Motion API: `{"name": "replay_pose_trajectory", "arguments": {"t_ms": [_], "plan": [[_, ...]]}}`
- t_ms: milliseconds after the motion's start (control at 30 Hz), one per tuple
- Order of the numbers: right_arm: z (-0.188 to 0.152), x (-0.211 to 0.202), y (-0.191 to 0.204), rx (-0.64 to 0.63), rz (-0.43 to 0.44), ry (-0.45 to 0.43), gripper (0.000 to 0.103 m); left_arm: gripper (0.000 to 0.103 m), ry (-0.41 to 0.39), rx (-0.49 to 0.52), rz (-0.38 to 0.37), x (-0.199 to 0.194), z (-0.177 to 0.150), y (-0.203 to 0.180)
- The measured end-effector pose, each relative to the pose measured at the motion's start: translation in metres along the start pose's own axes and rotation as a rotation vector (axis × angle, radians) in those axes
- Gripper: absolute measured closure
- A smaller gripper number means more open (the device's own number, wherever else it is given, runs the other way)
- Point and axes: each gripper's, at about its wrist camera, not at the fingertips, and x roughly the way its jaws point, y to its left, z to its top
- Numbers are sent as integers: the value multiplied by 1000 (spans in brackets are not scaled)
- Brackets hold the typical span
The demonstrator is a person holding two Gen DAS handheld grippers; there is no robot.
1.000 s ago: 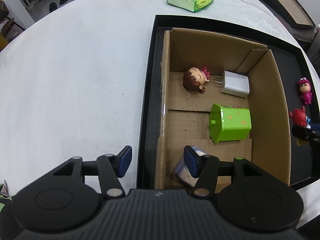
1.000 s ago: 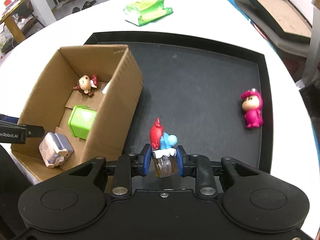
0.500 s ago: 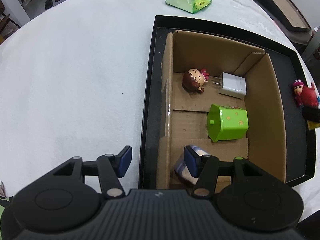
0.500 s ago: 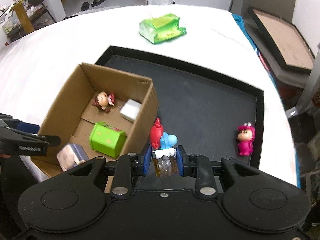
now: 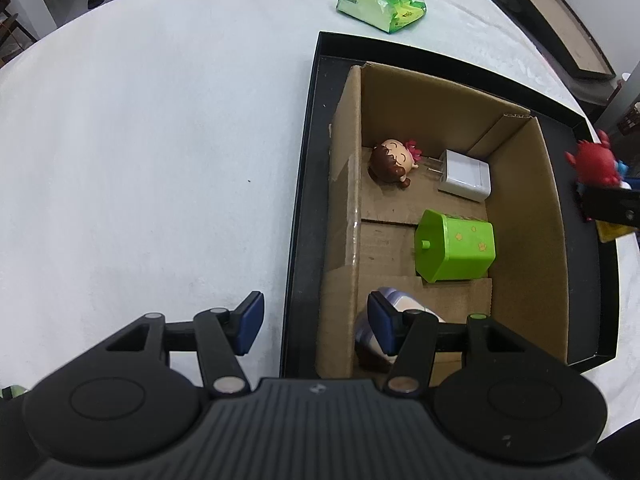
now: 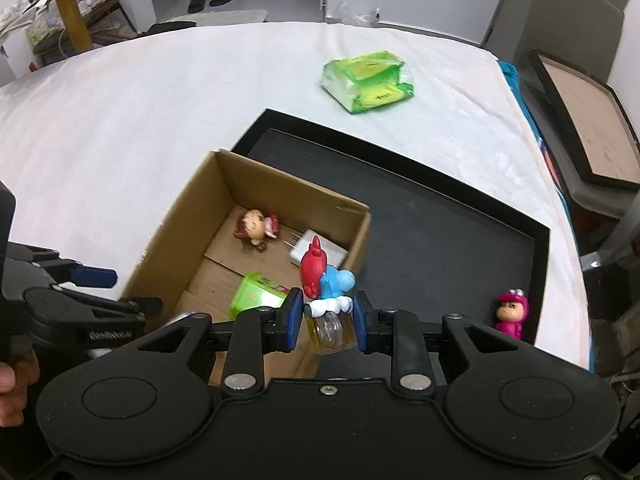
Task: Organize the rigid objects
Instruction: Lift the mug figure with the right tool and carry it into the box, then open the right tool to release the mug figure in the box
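Observation:
My right gripper (image 6: 326, 318) is shut on a red and blue figurine (image 6: 324, 276) with a clear jar base, held in the air above the near right wall of the cardboard box (image 6: 176, 240). The left wrist view shows that figurine (image 5: 594, 160) at the right edge. The box (image 5: 548, 240) stands in a black tray (image 5: 304, 200) and holds a brown-haired doll (image 5: 390, 162), a white charger (image 5: 464, 176), a green cube (image 5: 456, 246) and a pale toy (image 5: 396, 306). My left gripper (image 5: 316, 322) is open and straddles the box's left wall without pressing it. A pink figurine (image 6: 510, 314) stands on the tray (image 6: 440, 240).
A green packet (image 6: 366, 80) lies on the white tablecloth beyond the tray. A framed board (image 6: 580, 120) leans off the table's right side. A person's hand (image 6: 12, 388) shows at the left edge.
My right gripper has risen with the figurine and moved left, from over the tray floor to over the box's right wall. The left gripper has stayed in place.

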Motion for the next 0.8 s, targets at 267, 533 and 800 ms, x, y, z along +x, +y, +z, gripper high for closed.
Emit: {"name": "replay_pose_trajectory", "arguments": {"t_ms": [267,533,800], "plan": [[13,13,28,-25,31,16,77,48,-6,-19,-38,2,-3,7],[25,35,57,-60,76,36,76,56,-8,-25,-82,3,-7,4],[23,55,61,-44,115,68,74,89,-5,-37,-101,7,-6,5]]}}
